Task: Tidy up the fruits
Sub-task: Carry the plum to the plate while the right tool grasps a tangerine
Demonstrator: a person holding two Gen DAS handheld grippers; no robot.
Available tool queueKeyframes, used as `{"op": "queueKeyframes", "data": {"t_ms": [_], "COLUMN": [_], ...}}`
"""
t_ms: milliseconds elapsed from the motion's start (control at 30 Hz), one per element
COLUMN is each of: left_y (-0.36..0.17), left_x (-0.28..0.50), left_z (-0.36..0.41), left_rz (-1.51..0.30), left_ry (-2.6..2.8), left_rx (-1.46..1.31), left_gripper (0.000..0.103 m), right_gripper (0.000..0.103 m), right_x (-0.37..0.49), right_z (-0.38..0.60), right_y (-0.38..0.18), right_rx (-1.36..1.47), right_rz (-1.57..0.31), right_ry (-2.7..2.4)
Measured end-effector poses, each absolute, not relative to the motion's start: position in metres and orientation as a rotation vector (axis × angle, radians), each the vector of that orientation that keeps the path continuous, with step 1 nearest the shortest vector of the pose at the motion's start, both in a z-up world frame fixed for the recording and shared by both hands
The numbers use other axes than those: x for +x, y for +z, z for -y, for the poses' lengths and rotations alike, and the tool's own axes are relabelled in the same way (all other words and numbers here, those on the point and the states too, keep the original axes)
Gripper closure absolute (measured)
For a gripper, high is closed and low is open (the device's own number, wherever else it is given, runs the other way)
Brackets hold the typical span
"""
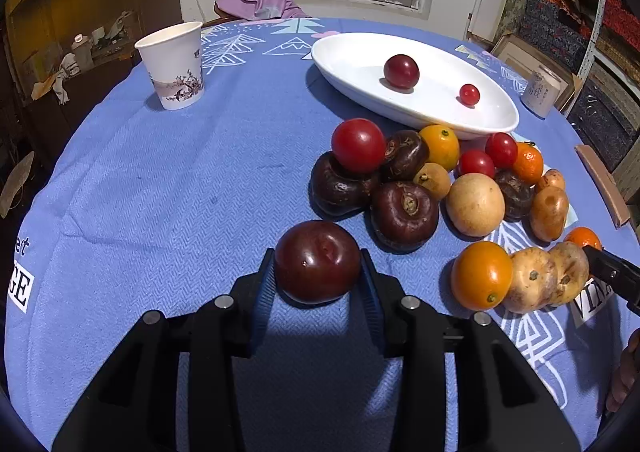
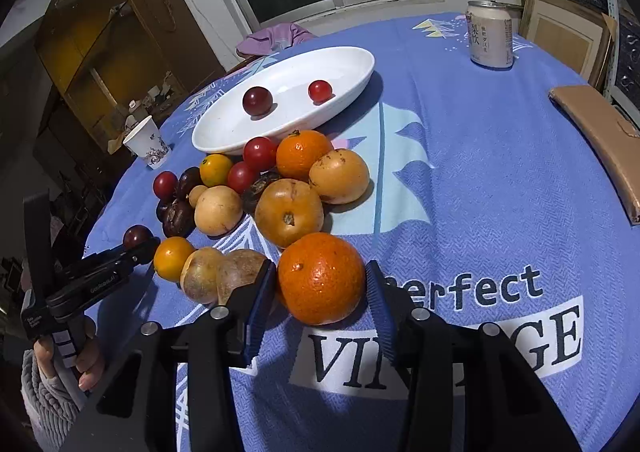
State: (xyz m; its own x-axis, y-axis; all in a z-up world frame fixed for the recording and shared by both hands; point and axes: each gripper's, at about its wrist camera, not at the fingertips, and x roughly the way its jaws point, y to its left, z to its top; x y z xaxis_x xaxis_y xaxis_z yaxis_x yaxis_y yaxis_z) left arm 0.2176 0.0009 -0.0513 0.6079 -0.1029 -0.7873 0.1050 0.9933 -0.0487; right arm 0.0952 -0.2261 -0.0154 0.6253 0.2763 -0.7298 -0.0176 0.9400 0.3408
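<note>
Two grasps: left hand-held gripper [image 1: 318, 272] clamps dark plum [image 1: 317, 261]; right hand-held gripper [image 2: 322, 286] clamps tangerine [image 2: 321, 278].

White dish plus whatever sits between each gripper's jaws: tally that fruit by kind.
Plums: 2 (dish plum; plum at left gripper)
Tomatoes: 1 (tomato in white dish)
Oranges: 1 (orange at right gripper)
Total: 4
</note>
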Motion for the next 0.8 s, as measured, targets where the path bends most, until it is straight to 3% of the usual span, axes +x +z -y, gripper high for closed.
{"op": "queueKeyframes", "data": {"t_ms": [533,800], "left_y": [-0.027,0.042], "left_x": [0.208,0.255], "left_z": [-0.005,0.017], "left_rz": [-0.807,-0.721], "left_ry": [-0.154,-0.161], "left_rx": [-0.046,-0.006], "left_gripper": [0.065,0.065], "right_gripper": [0.058,0.058], "right_x": [0.087,0.133], "right_z": [0.234,0.230], "right_y": [0.001,0.104], "right_rx": [0.292,0.214], "right_rz": [-0.803,-0.646], "right_ry": [0.107,0.122]}}
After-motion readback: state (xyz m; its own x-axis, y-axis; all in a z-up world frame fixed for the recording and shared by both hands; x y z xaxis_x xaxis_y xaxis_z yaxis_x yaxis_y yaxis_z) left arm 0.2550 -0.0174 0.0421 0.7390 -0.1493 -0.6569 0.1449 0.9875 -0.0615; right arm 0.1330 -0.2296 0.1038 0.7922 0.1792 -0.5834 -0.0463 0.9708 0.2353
